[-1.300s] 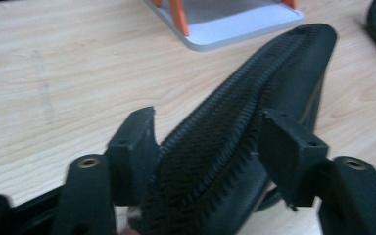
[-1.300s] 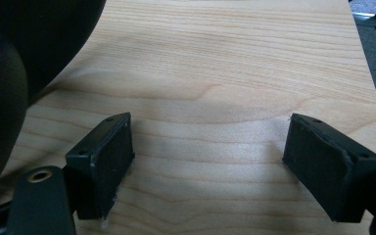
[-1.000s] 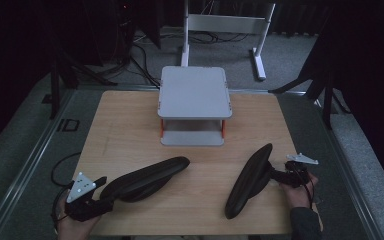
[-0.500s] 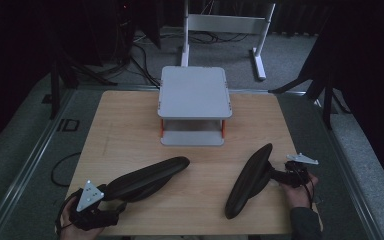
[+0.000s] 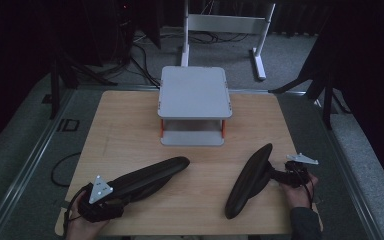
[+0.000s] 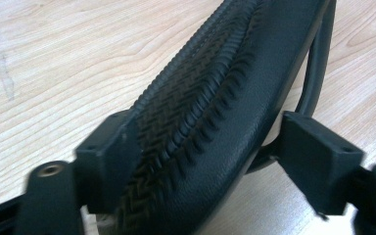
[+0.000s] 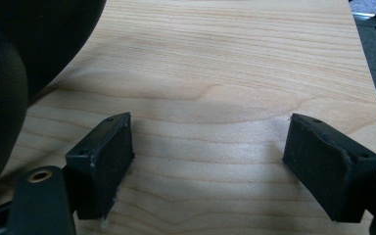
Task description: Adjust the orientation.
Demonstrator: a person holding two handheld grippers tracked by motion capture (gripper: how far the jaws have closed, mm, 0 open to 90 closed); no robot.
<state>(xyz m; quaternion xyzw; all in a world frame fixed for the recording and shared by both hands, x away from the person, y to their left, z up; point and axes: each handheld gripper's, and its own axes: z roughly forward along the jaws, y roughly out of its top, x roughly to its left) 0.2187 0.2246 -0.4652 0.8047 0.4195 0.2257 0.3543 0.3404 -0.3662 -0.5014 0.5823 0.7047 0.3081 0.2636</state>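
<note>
Two long black padded armrest-like pieces lie on the wooden table (image 5: 125, 130). The left pad (image 5: 150, 175) runs diagonally, with my left gripper (image 5: 121, 196) over its near end. In the left gripper view the jaws have just been closing, and the ribbed pad (image 6: 210, 98) sits between them with both fingers (image 6: 110, 161) against its sides. The right pad (image 5: 250, 180) leans up on its edge. Just to its right, my right gripper (image 5: 278, 176) stands open. The right gripper (image 7: 208, 161) has bare wood between its fingers (image 7: 103, 161), and the pad (image 7: 24, 58) is off to the left.
A grey two-tier stand (image 5: 194, 92) with orange posts sits at the back middle of the table. A white frame (image 5: 225, 22) and cables lie on the floor beyond. The table's edges drop off to dark grey matting on both sides.
My left gripper slid to the right onto the near end of the left pad, and its jaws now straddle it. The right gripper and both pads stayed put.
</note>
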